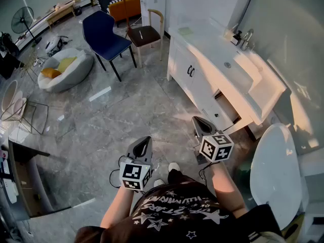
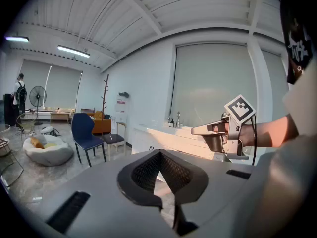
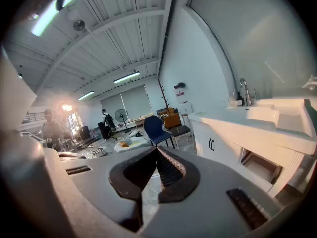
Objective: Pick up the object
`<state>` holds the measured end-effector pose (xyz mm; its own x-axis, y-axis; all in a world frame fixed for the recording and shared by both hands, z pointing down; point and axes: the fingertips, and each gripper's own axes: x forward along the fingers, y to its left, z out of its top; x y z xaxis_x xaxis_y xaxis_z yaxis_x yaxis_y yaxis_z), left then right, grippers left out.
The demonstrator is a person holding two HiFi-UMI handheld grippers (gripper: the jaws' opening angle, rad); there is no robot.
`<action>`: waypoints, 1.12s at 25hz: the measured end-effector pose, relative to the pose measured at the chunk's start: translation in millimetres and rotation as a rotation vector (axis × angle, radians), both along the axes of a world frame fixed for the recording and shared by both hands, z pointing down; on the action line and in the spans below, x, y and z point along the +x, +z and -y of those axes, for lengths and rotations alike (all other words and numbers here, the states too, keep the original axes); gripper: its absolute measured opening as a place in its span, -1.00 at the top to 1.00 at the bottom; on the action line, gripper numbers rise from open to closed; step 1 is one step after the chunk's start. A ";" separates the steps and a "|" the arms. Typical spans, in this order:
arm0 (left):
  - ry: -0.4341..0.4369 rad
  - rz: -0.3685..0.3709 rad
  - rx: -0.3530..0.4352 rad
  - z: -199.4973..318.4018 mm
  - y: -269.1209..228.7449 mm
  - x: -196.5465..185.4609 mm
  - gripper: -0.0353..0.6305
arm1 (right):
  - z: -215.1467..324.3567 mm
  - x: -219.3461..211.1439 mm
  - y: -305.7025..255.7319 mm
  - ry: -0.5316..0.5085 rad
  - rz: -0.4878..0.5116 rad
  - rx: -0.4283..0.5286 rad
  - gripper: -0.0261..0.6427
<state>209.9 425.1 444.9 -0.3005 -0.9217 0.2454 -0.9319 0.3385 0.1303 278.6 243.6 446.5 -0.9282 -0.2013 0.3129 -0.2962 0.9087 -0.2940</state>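
Both grippers are held in the air over the grey marble floor, in front of the person's legs. My left gripper (image 1: 146, 140) (image 2: 159, 152) has its jaws closed tip to tip with nothing between them. My right gripper (image 1: 197, 120) (image 3: 157, 150) is shut and empty as well; in the left gripper view it shows from the side (image 2: 198, 130). It points toward a white vanity (image 1: 212, 49) with a sink (image 1: 228, 65), a faucet (image 1: 246, 37) and a small bottle (image 1: 236, 36). No frame makes plain which thing is the object to pick up.
A vanity drawer (image 1: 228, 108) stands pulled out close to the right gripper. A white toilet (image 1: 276, 171) is at the right. Farther off stand a blue chair (image 1: 104, 34), a wooden chair (image 1: 144, 34), a beanbag (image 1: 63, 67) and a fan (image 1: 23, 19). A person (image 2: 19, 90) stands far back.
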 end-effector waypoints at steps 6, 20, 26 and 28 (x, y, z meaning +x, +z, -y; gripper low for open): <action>-0.029 0.003 0.006 -1.7 -5.2 -1.7 0.85 | -3.4 9.2 -3.7 -0.013 0.002 0.017 0.89; -0.049 -0.088 -0.060 -54.4 48.8 15.9 0.85 | -45.6 16.7 35.4 -0.023 -0.028 -0.047 0.89; -0.075 -0.060 -0.033 -66.7 31.7 -1.8 0.85 | -51.1 4.6 4.6 -0.002 0.142 -0.152 0.87; -0.079 -0.051 -0.026 -66.5 25.9 -9.4 0.85 | -47.9 -4.3 -5.5 -0.009 0.168 -0.149 0.56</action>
